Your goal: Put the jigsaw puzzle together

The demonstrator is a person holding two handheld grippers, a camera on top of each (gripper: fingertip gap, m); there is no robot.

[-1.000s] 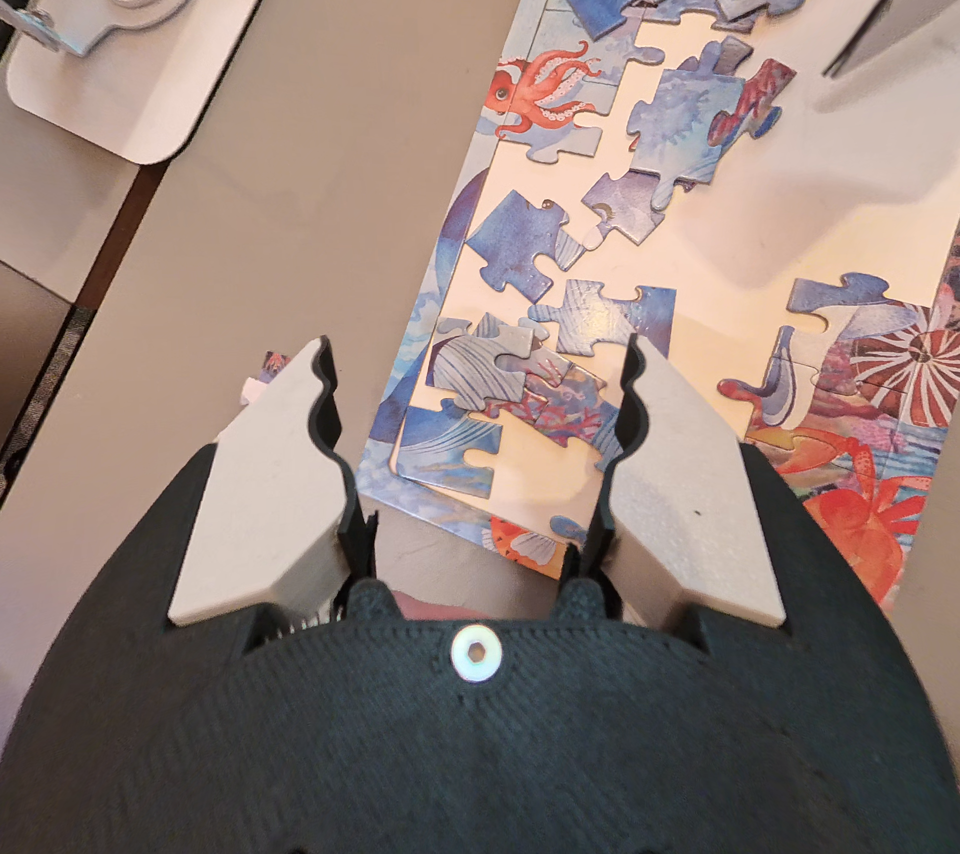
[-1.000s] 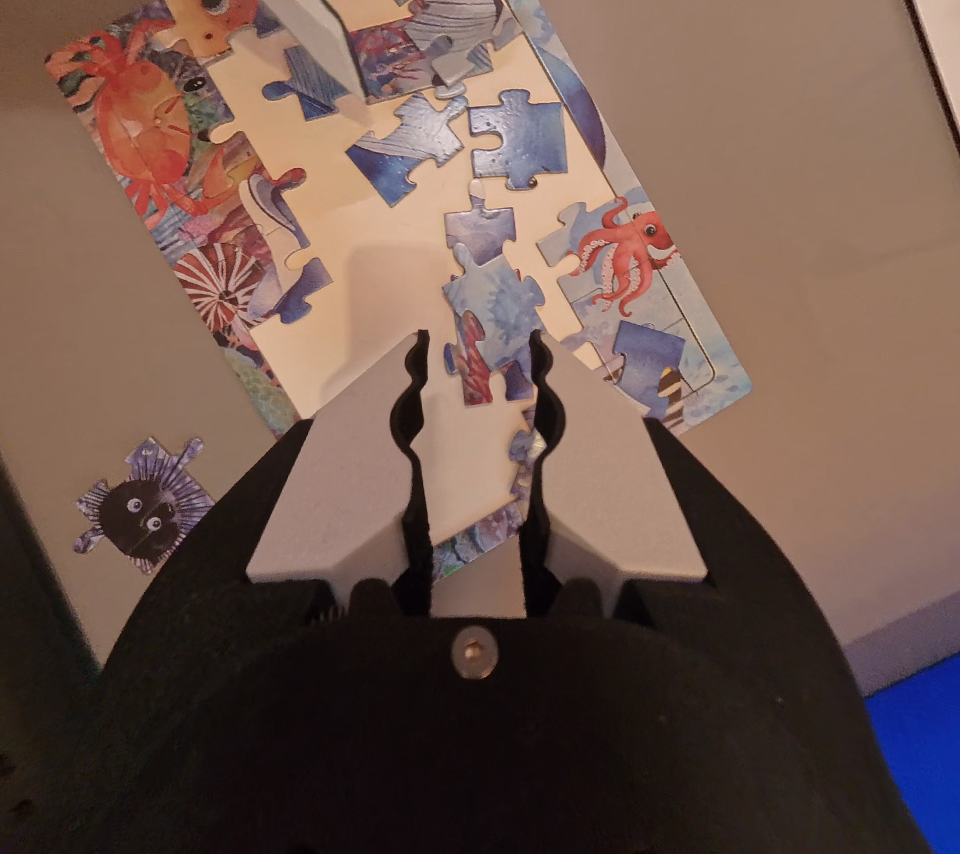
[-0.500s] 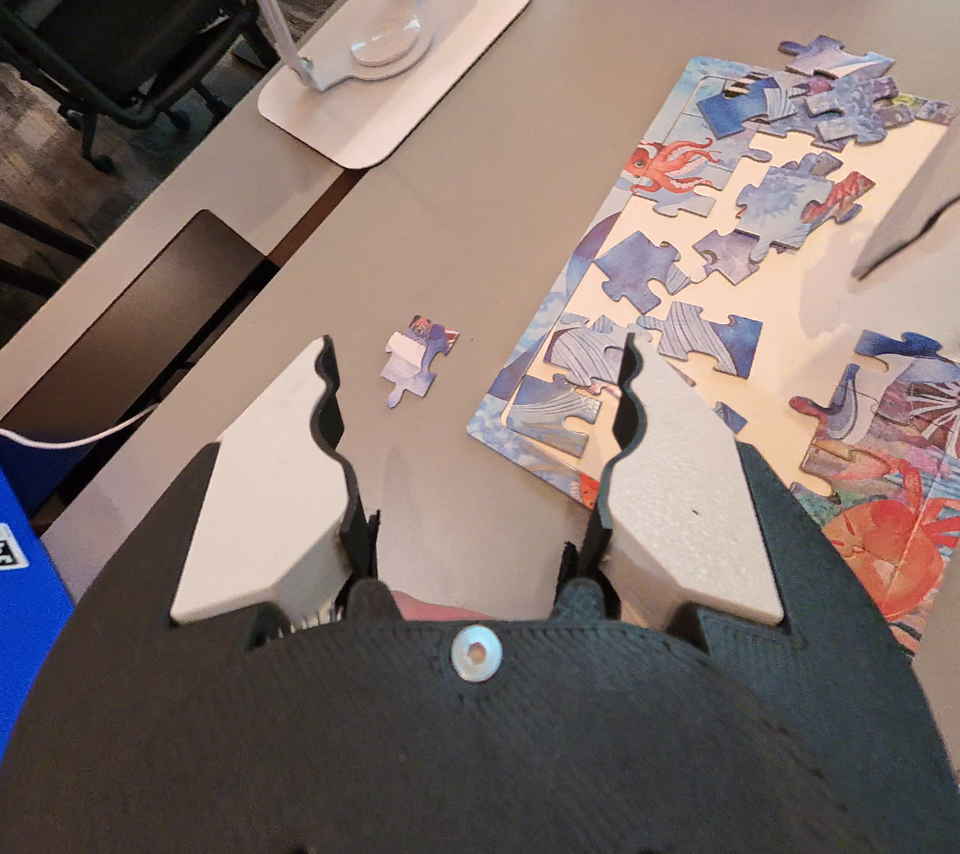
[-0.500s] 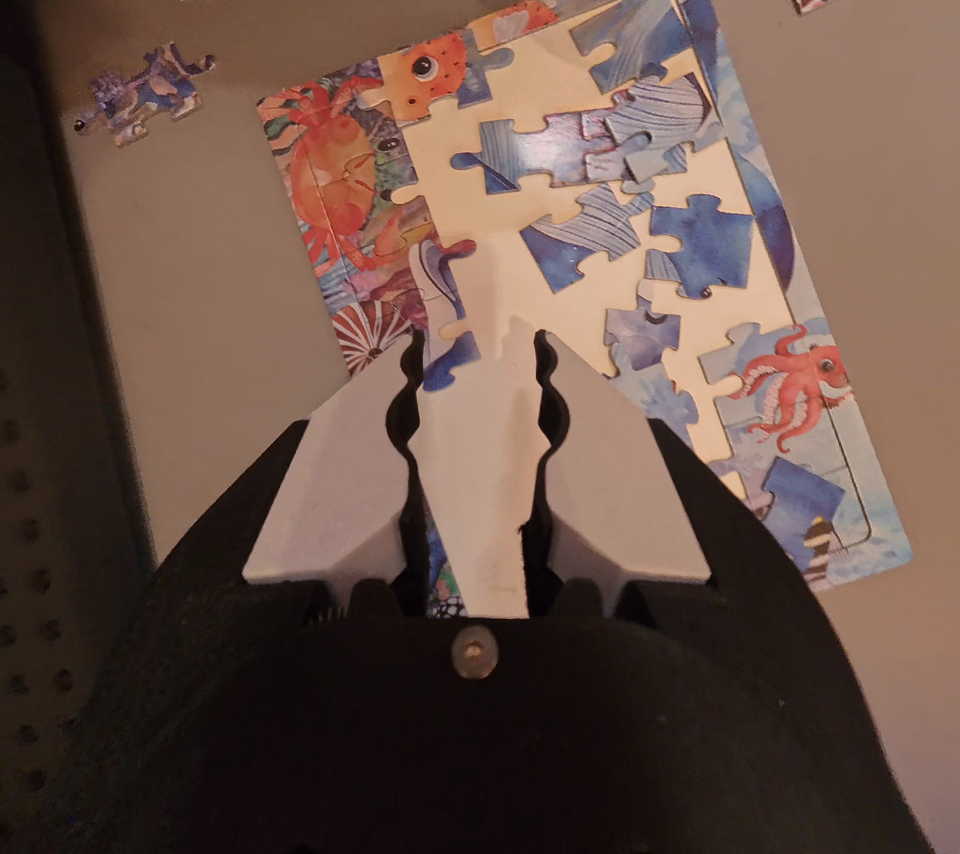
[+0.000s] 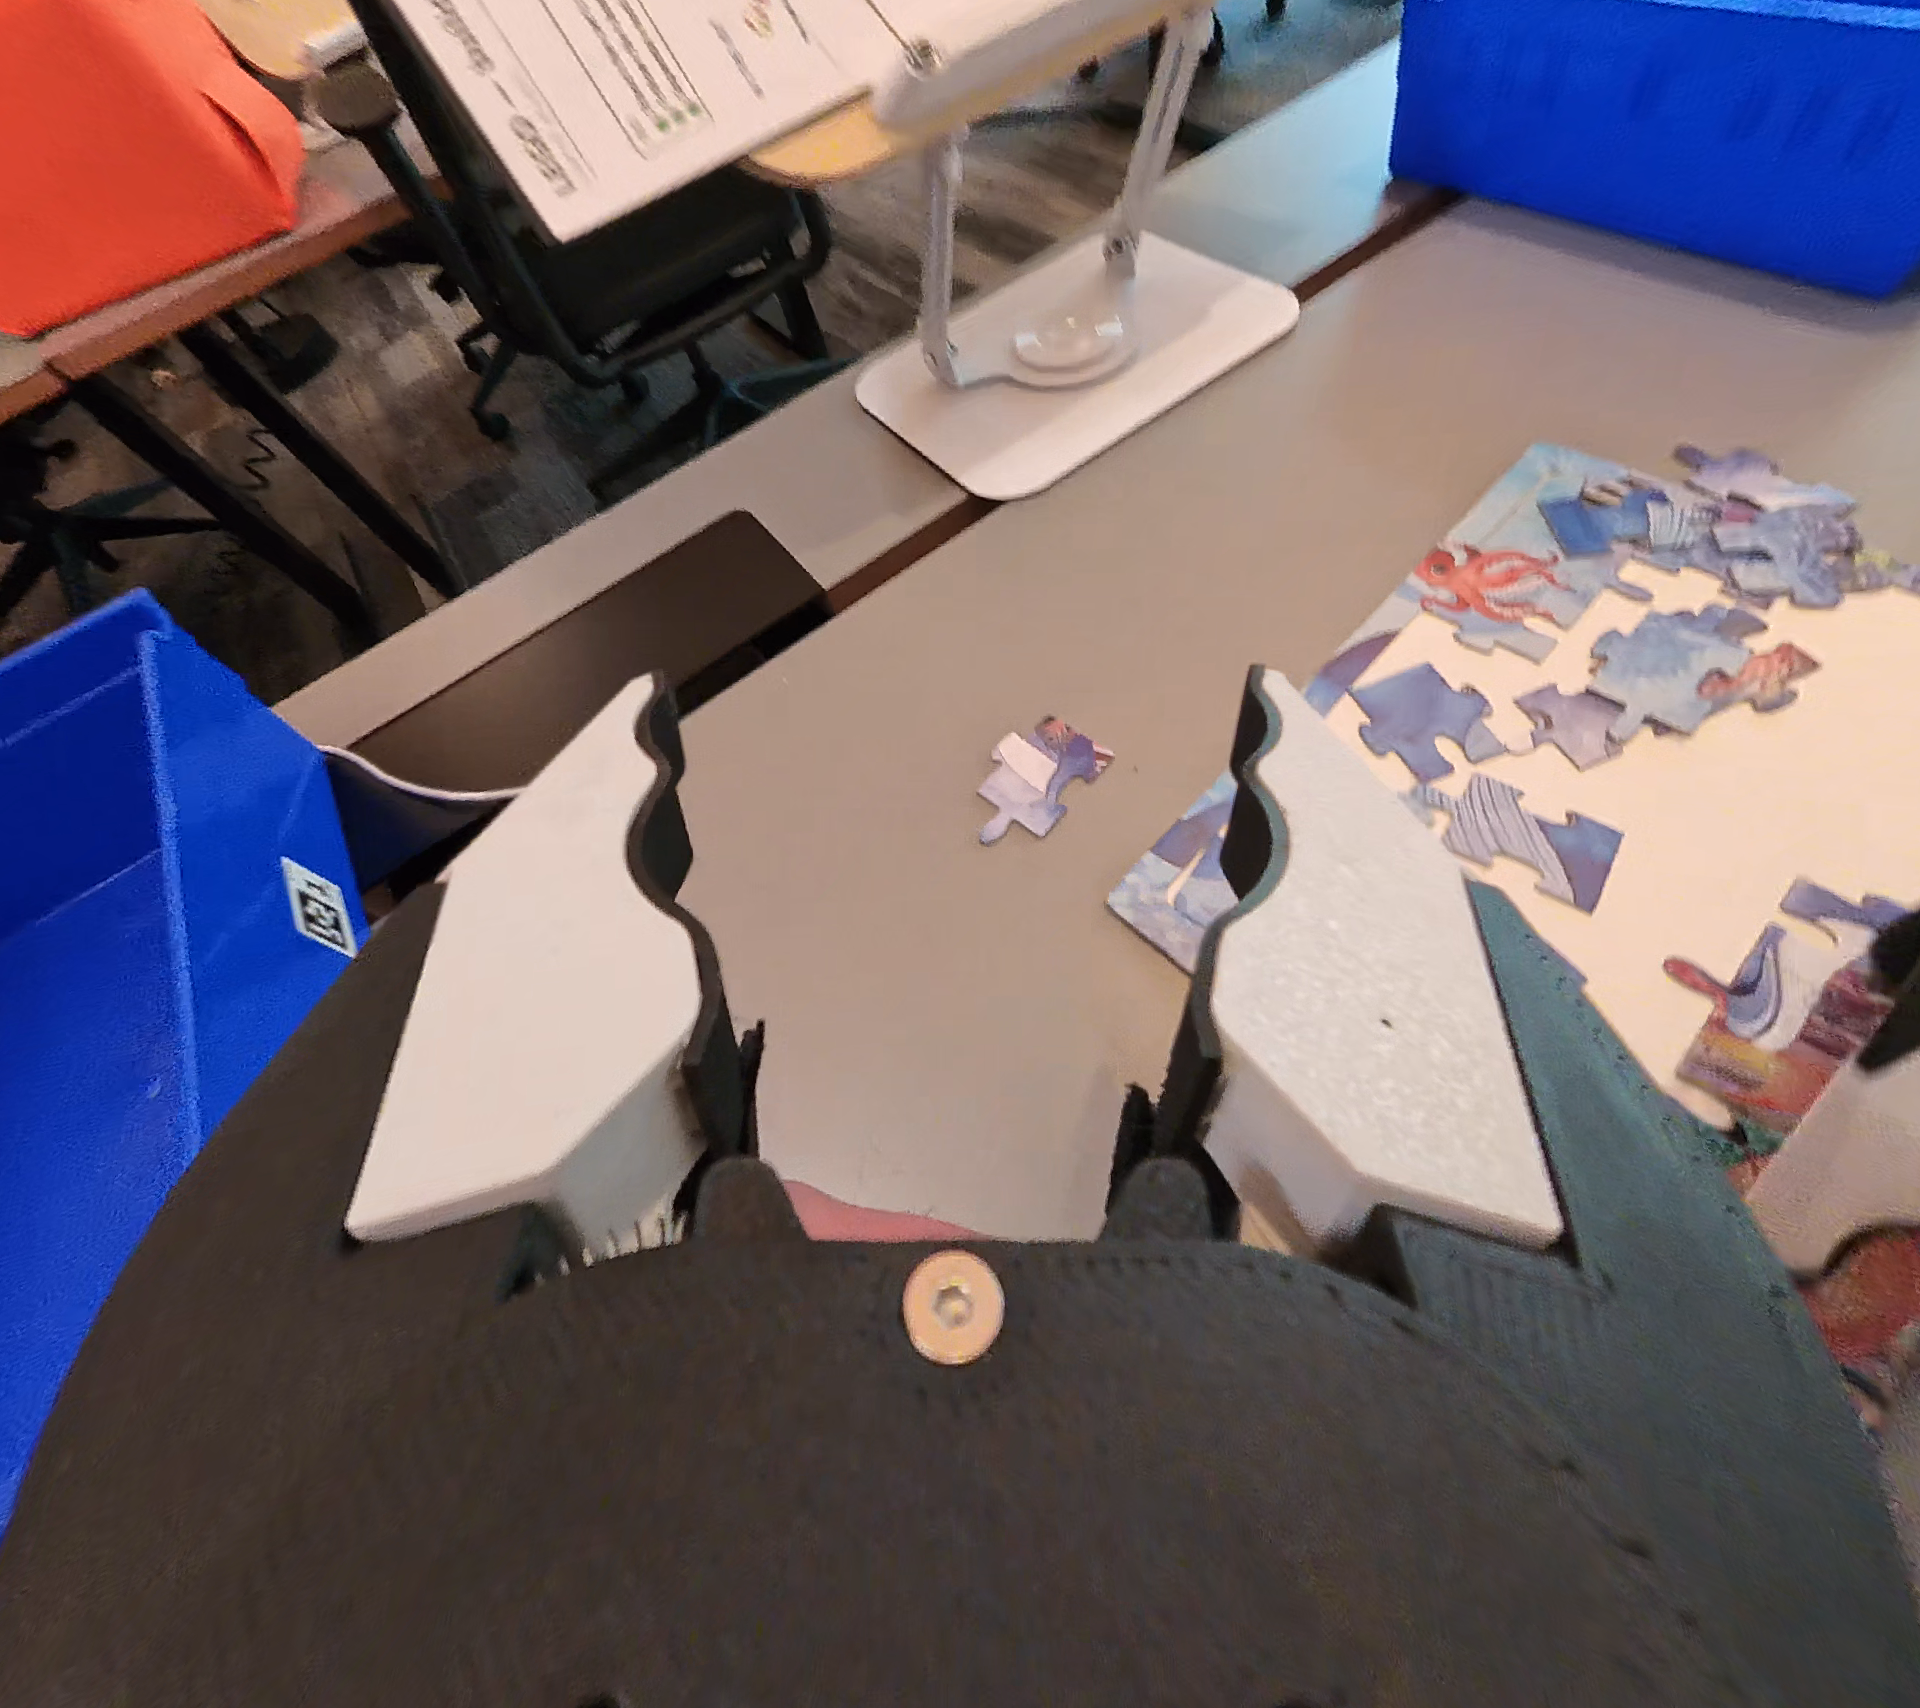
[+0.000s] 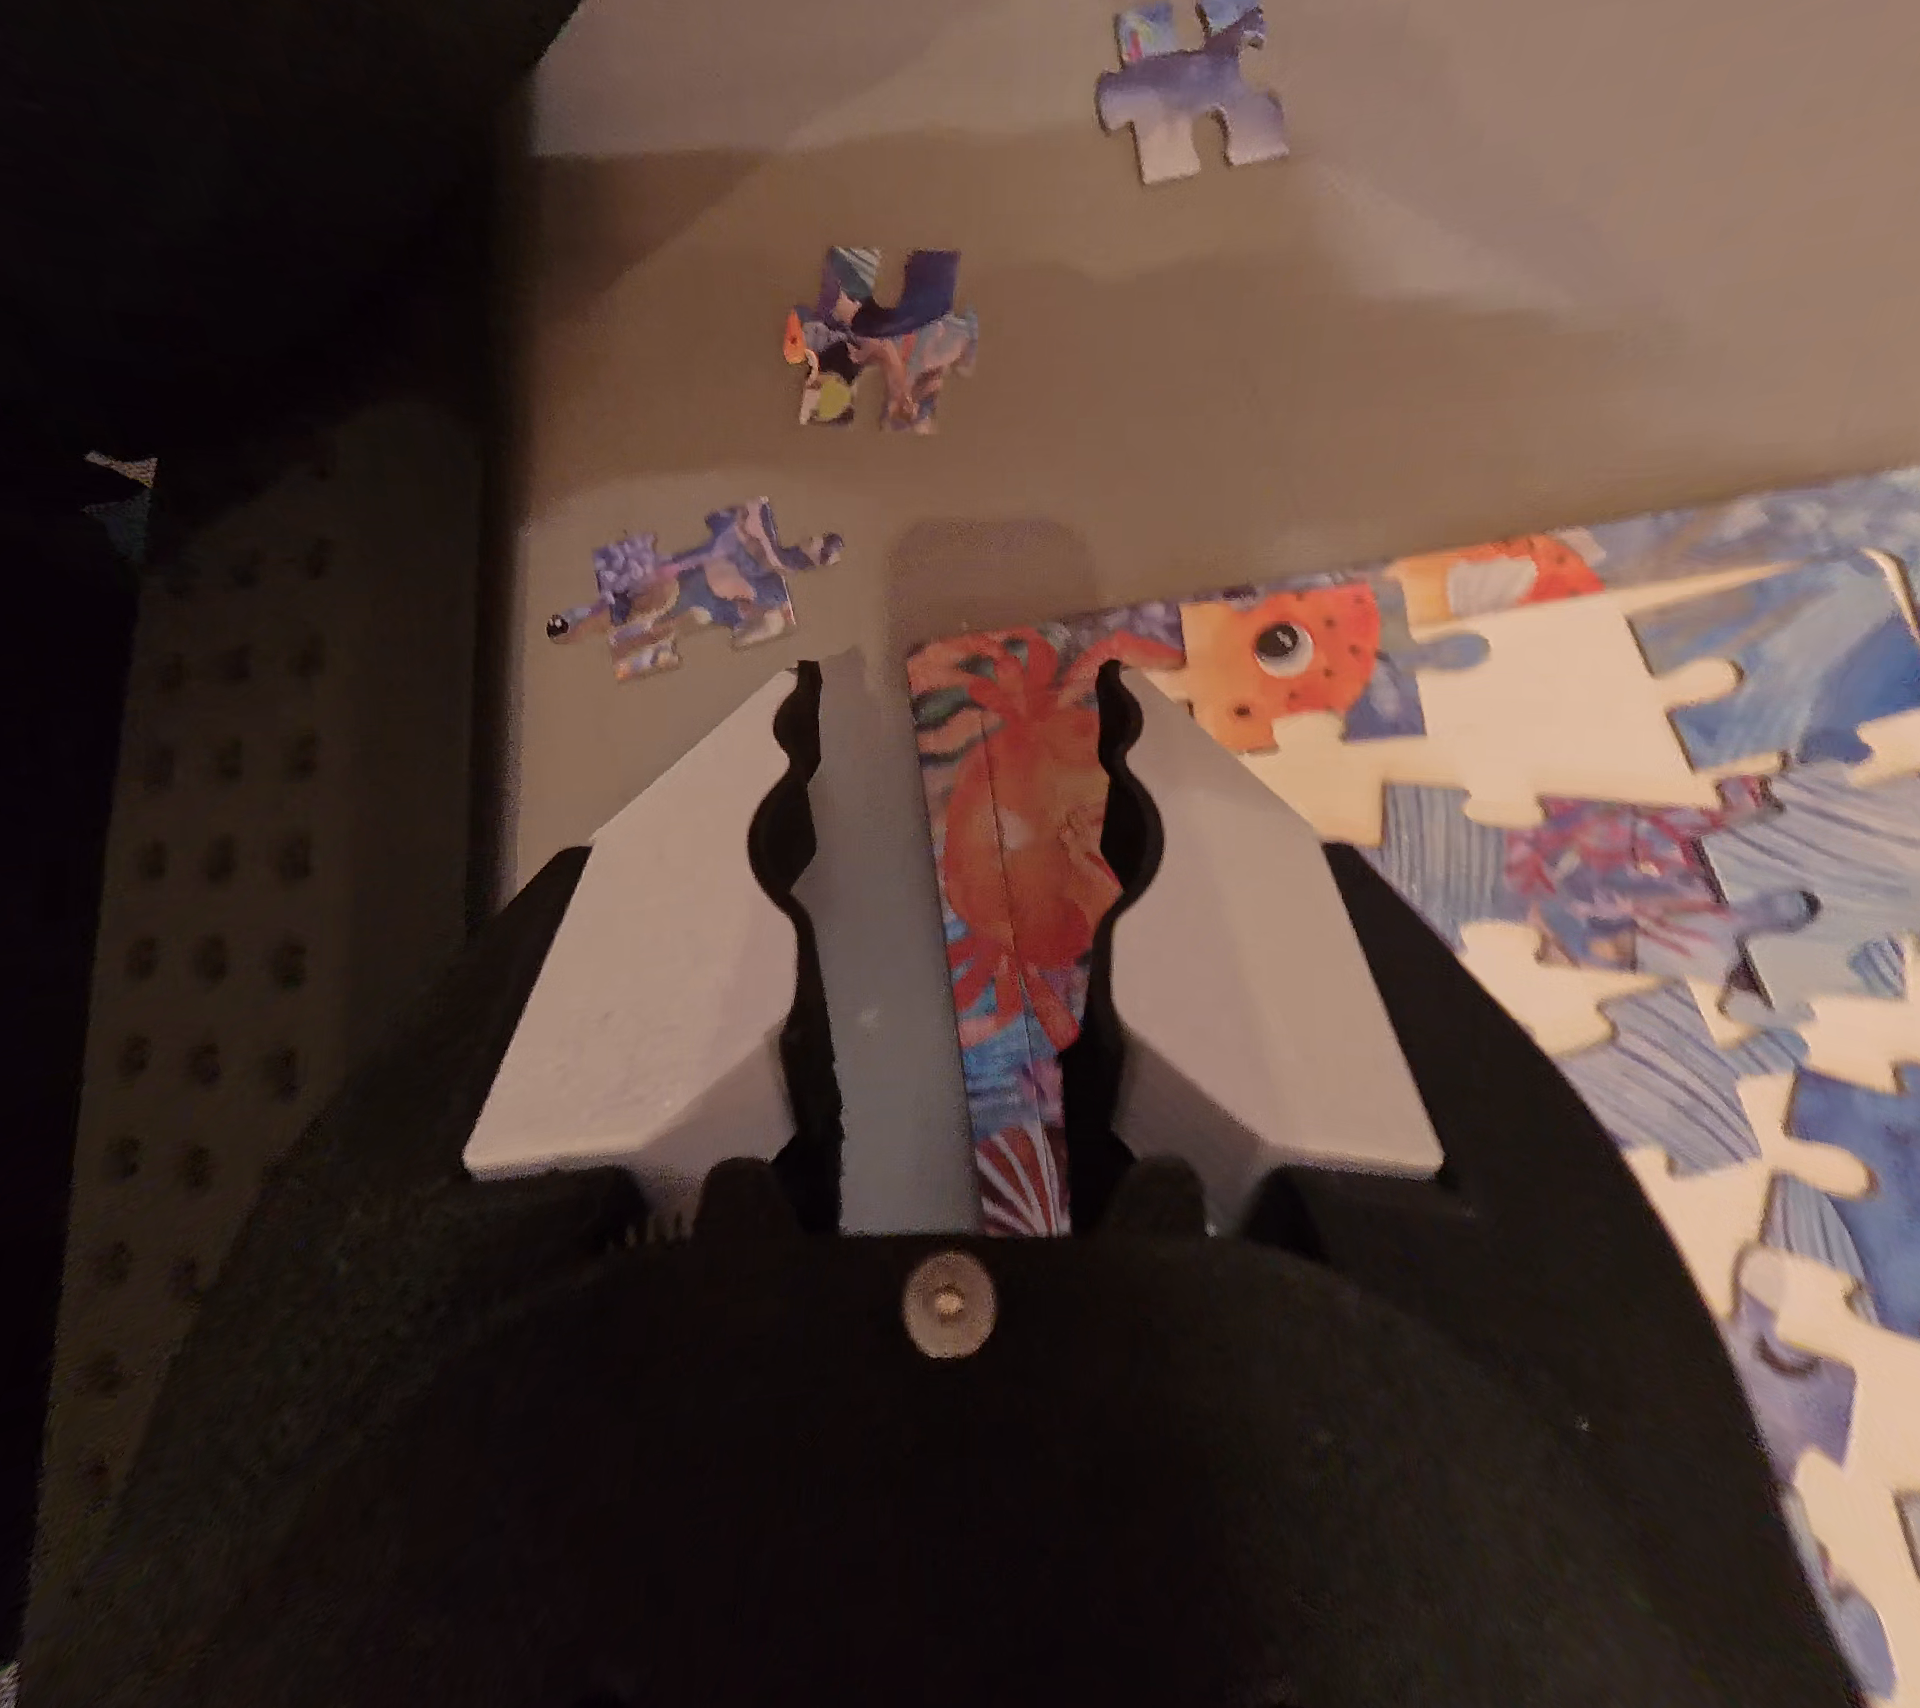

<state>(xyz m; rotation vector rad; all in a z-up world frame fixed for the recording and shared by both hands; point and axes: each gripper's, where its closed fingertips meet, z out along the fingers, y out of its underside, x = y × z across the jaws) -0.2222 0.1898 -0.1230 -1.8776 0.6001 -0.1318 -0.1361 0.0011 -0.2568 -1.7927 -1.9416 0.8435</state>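
- We see a smooth grey table [image 5: 1195, 536] with blue bins [image 5: 1662, 48] and a white stand [image 5: 1081, 370] at its far side.
- Our left gripper [image 5: 956, 702] hangs empty, jaws wide apart, a loose knobbed piece [image 5: 1042, 777] just beyond them.
- The flat cardboard puzzle [image 5: 1662, 785] lies to the right.
- Our right gripper [image 6: 961, 671] is parted and empty over the puzzle's crab corner [image 6: 1023, 785]; three pieces [image 6: 883, 339] lie farther left.
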